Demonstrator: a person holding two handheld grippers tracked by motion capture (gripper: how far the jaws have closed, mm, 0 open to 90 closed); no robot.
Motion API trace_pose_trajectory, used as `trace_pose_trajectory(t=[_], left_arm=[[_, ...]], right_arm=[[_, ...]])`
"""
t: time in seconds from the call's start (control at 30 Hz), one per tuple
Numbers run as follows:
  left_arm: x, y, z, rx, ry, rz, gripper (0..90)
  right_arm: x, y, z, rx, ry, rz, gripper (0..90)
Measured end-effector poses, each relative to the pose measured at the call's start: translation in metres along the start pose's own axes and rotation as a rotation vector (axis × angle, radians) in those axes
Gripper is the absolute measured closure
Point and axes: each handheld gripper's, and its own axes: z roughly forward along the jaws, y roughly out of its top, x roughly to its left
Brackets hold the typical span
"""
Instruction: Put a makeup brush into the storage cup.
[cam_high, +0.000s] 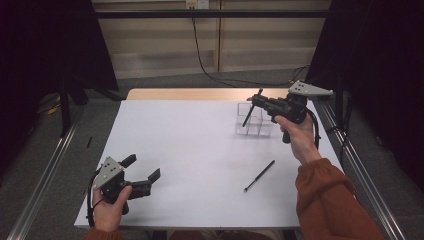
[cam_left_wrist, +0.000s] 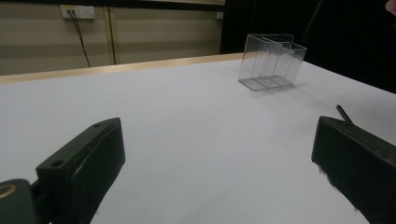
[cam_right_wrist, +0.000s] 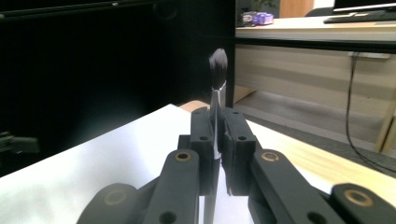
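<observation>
Our right tool (cam_high: 258, 99) is pinching a slim black-handled makeup brush (cam_high: 248, 114), held in the air just above the clear plastic compartmented organiser box (cam_high: 252, 121); its long axis runs steeply, bristle head up at the jaws and handle end slanting down toward the box. We judge this brush close to being dropped into a compartment, while a second thin black brush (cam_high: 259, 175) lies flat on the white worktop (cam_high: 190, 150) nearer us than the box, waiting to be picked up. Our left tool (cam_high: 142, 175) rests spread and empty, well apart from the box.
</observation>
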Motion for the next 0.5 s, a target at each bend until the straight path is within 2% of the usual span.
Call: trace_pose_trajectory(t=[0.3,0.5], left_arm=[[-0.001,0.000,0.001,0.008,-0.011,0.008,3.3],[-0.001,0.000,0.002,0.012,-0.020,0.015,3.1]], right_arm=[[-0.013,0.014,0.011,0.004,-0.045,-0.019,83.8],[-0.026,0.016,0.018,0.010,-0.090,-0.008,83.8]])
